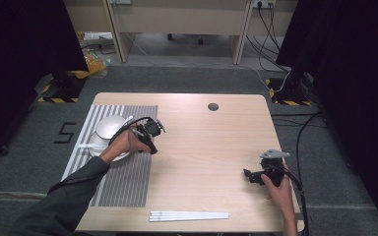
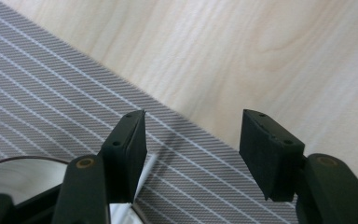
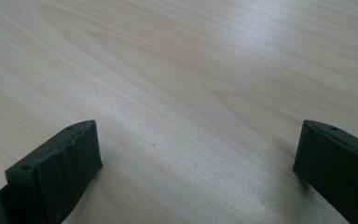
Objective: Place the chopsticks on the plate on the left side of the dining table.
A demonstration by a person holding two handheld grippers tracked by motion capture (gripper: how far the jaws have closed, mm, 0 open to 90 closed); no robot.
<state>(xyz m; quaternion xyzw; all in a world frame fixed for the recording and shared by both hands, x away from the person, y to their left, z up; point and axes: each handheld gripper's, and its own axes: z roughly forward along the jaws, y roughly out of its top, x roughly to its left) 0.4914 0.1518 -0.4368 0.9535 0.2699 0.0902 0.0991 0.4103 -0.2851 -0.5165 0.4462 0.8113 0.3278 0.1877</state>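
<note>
Left gripper (image 1: 150, 129) hovering released over striped placemat (image 1: 128, 162) beside white bowl (image 1: 109, 127), frame centre-left; right gripper (image 1: 256, 176) gaping over bare table (image 1: 211, 147), lower right; white chopsticks (image 1: 189, 215) lying along bottom edge.

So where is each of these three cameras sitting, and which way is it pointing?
High view: fixed above the person's side, looking forward and down on the pale wooden table; both forearms enter from below, holding the left gripper and right gripper.
Left gripper view: rides that gripper, looking along its open black jaws at the grey striped placemat and a white dish rim.
Right gripper view: rides that gripper, jaws wide apart, low over bare wood.
Shared: both gripper views show the same tabletop; the high view also shows the placemat.
</note>
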